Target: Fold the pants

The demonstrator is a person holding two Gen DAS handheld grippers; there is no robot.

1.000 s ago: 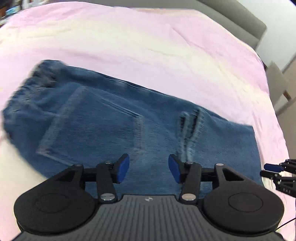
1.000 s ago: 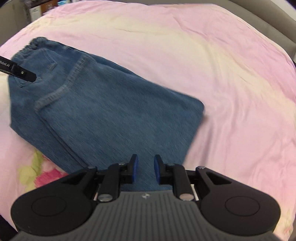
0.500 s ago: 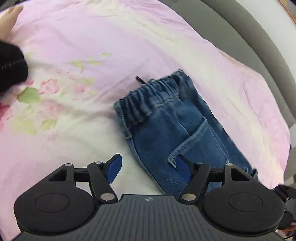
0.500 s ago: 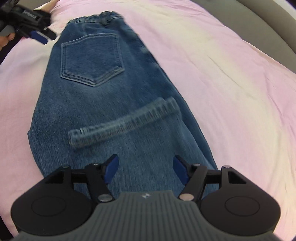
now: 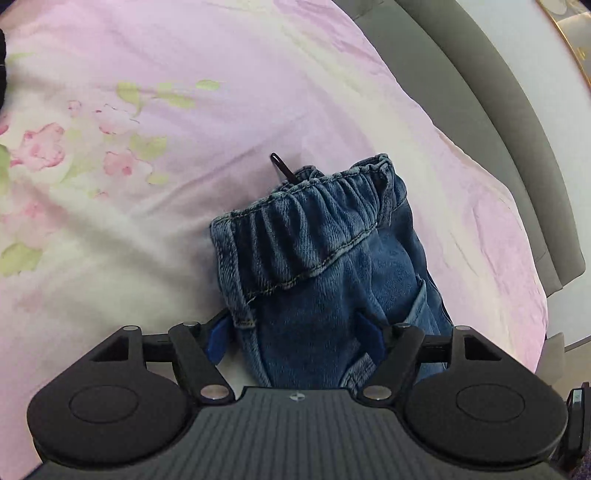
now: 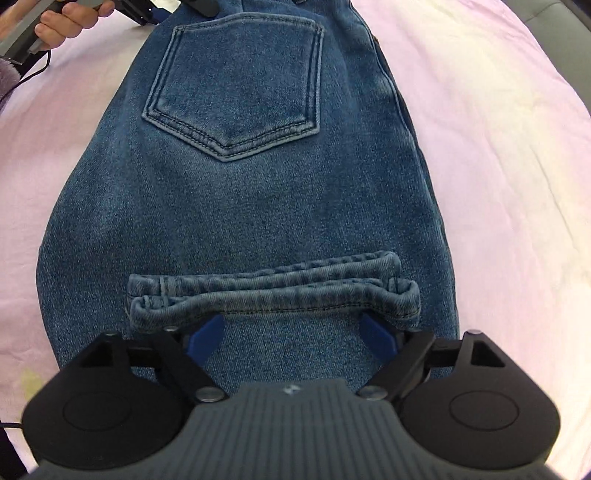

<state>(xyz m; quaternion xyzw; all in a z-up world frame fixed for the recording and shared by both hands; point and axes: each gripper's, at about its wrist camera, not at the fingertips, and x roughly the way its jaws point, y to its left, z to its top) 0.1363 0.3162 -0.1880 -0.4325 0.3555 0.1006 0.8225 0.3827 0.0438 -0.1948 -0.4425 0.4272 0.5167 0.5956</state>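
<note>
My left gripper (image 5: pixel 295 338): jaws spread wide, blue pads either side of the waist end of the pants (image 5: pixel 325 280); nothing pinched. Left pad (image 5: pixel 216 338) sits just off the denim's edge over the bedspread; the other pad lies over the fabric.

My right gripper (image 6: pixel 293 334): jaws likewise spread, pads over the folded leg end, gripping nothing. Just ahead of the pads lie the two hems (image 6: pixel 273 293), stacked and running crosswise.

Pants: blue denim, lying flat on the bed, doubled lengthwise, leg ends brought back over the seat. Elastic waistband (image 5: pixel 306 218), gathered, at the far end in the left view. Back pocket (image 6: pixel 236 85) faces up, between hems and waist in the right view.

Dark loop (image 5: pixel 280 168): pokes out beyond the waistband; cannot tell what it is.

Bedspread (image 5: pixel 184 110): pink to cream, floral print (image 5: pixel 40 147) to the left.

Grey upholstered bed frame (image 5: pixel 491 96): along the far right edge.

My left hand (image 6: pixel 70 20): on the gripper handle, top left of the right view.
</note>
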